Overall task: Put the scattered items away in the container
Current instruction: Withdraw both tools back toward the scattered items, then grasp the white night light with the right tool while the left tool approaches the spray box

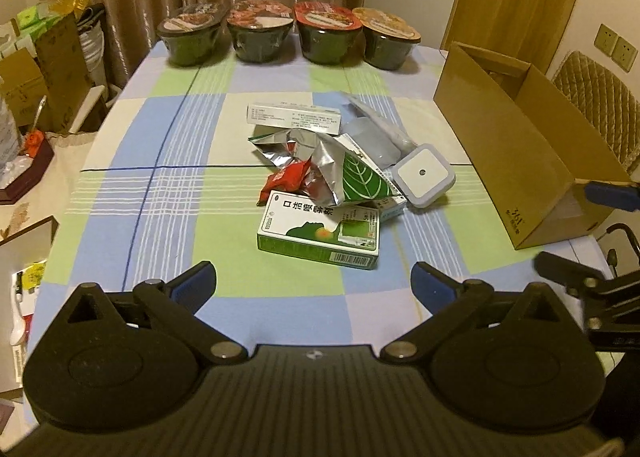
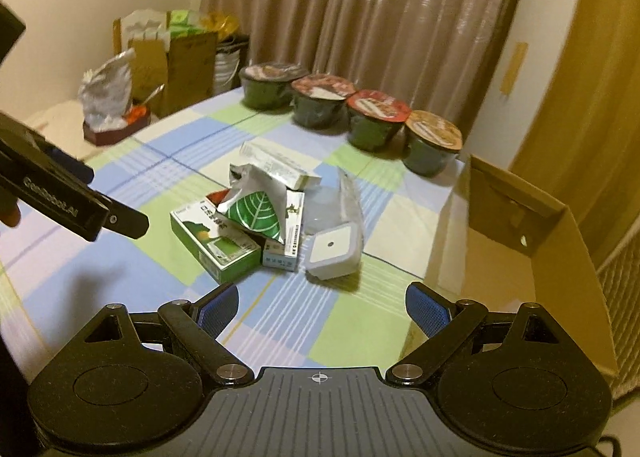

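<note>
A small heap of loose items was seen in the middle of the checked tablecloth (image 1: 160,193), with the open cardboard box (image 1: 516,161) standing well apart at the table's right edge. Nearest lay a green carton (image 1: 320,235), flat and partly under a crumpled foil pouch (image 1: 340,171); just beside them sat a white square night light (image 1: 423,173), and a long white carton (image 1: 294,117) lay behind. The cartons were judged light and stiff, best taken across their narrow sides; the green one's free near edge offered the clearest hold. The foil pouch was judged soft, slippery and likely to crumple, so a pinch on a raised fold would be needed. The night light was judged hard and smooth, to be gripped across its flat sides. The left gripper (image 1: 314,283) was held low over the near part of the table, pointed at the heap, its jaws spread wide and empty. The right gripper (image 2: 322,307) was held likewise, angled toward the night light, jaws spread and holding nothing, with the box close on its right.
</note>
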The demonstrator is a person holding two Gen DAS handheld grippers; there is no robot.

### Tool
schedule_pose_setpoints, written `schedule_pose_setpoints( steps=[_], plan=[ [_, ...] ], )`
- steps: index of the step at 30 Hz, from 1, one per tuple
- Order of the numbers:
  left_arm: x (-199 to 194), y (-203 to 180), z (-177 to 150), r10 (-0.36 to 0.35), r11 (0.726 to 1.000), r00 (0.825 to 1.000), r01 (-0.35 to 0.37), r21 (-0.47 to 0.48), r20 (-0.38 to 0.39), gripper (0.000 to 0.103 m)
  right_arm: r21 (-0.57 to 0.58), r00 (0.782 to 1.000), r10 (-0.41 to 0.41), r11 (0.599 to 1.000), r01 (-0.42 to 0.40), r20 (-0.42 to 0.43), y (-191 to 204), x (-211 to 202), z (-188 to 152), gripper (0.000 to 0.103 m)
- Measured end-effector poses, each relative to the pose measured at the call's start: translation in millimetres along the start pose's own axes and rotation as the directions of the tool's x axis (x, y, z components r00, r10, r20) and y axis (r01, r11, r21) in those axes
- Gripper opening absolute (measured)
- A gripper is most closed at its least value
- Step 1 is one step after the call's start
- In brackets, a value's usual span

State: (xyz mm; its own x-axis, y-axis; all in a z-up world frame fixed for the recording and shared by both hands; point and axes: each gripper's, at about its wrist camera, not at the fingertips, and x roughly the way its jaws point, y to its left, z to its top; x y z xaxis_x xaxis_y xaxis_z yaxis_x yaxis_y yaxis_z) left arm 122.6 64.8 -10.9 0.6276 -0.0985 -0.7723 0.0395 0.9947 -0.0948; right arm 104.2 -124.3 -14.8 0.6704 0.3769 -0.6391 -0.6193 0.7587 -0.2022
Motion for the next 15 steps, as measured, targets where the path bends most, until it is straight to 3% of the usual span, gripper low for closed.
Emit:
schedule_pose_setpoints(
  steps=[6,15],
  plan=[
    [30.9,3.5,5.3,-0.002,0.998,1.0,0.003,0.056,-0.028,0.102,-0.055,0.998,-0.015,0.998,0.012,-0.054,2.3,47.5,1.9,0.096],
    [82.7,2.7,9.1,-0.062,0.995,0.996,0.066,0.075,-0.058,0.102,-0.122,0.995,-0.032,0.992,0.02,-0.097,-2.0,94.1,-1.0,0.096]
  ],
)
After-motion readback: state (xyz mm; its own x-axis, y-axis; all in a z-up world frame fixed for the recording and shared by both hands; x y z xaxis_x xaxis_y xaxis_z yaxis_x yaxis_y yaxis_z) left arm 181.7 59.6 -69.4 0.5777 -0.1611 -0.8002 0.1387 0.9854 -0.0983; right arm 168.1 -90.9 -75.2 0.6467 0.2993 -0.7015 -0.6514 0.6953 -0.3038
